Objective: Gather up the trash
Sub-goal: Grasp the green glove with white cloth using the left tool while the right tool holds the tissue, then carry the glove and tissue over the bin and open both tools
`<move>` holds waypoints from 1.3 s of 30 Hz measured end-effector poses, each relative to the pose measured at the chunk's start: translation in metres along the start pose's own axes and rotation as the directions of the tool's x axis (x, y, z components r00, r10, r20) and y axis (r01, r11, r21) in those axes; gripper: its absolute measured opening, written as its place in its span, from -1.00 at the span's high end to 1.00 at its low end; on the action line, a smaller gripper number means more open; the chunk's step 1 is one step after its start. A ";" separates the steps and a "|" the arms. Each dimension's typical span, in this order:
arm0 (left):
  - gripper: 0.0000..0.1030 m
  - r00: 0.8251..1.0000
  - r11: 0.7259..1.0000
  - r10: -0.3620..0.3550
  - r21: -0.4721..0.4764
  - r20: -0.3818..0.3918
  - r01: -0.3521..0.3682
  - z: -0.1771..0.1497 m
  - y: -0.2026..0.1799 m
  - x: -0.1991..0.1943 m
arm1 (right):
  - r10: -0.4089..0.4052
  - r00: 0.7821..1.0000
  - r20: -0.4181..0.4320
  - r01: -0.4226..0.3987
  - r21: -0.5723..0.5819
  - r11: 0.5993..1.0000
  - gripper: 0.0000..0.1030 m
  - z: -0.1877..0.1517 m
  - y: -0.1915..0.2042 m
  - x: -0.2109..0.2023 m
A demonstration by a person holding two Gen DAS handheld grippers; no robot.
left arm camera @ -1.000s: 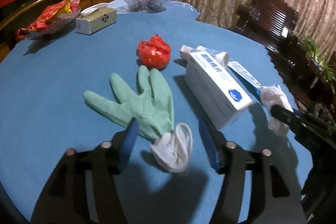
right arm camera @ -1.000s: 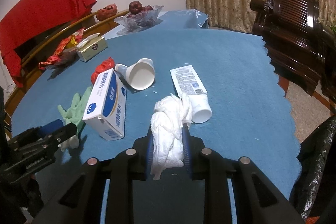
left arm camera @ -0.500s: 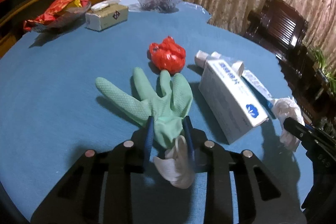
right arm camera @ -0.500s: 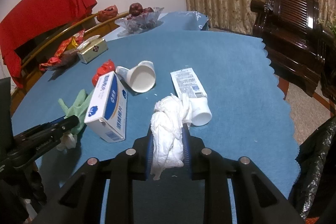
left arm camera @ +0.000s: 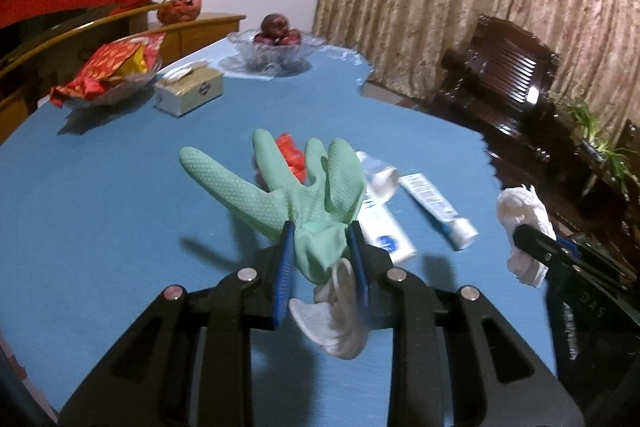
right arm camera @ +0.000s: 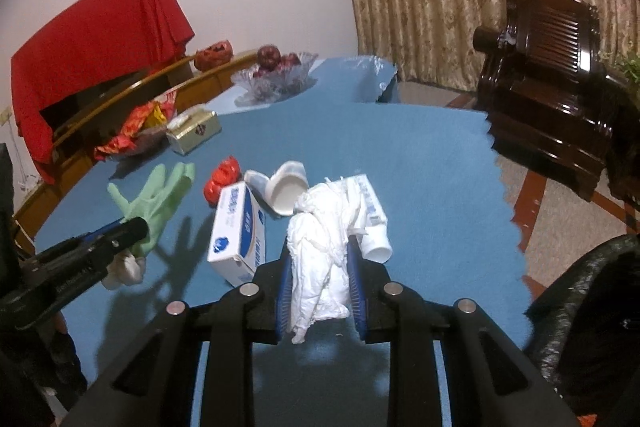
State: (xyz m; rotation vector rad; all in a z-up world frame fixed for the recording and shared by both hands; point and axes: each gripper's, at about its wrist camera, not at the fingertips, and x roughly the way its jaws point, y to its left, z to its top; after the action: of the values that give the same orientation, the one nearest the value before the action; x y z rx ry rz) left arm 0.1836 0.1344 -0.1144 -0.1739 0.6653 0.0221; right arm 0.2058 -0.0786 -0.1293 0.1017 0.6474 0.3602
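Both claws have risen off the blue surface (left arm camera: pixel 100 211) with their catches: the left claw (left arm camera: pixel 320 263), whose jaws have just been closing, now pinches the green glove (left arm camera: pixel 304 203) at its cuff, fingers pointing away, clear of the cloth. At mid-surface lie a red wad (right arm camera: pixel 222 179), a white box (right arm camera: pixel 238 227), a paper cup (right arm camera: pixel 288 191) and a tube (right arm camera: pixel 374 215). The right claw (right arm camera: pixel 320 283) grips the crumpled tissue (right arm camera: pixel 324 247); a black bag (right arm camera: pixel 588 311) sits past the near right edge, nearest that hand.
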 end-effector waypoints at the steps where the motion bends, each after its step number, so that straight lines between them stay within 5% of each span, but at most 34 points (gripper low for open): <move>1: 0.50 1.000 1.000 -0.007 0.008 0.006 0.007 0.001 -0.004 -0.003 | -0.002 1.000 0.008 0.002 0.000 1.000 0.52 0.002 -0.001 -0.005; 17: 0.50 0.979 0.973 -0.200 0.128 0.035 0.194 0.004 -0.101 -0.046 | -0.103 0.987 0.125 0.097 0.055 0.994 0.52 0.002 -0.049 -0.113; 39: 0.50 0.887 0.838 -0.456 0.303 -0.070 0.454 -0.033 -0.251 -0.061 | -0.379 0.918 0.119 0.351 0.207 0.913 0.52 -0.044 -0.156 -0.211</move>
State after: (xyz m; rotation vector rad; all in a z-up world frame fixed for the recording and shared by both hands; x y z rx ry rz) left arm 0.1340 -0.1162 -0.0637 -0.0227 0.5996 -0.5429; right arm 0.0698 -0.3006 -0.0754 0.1783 0.5276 -0.0720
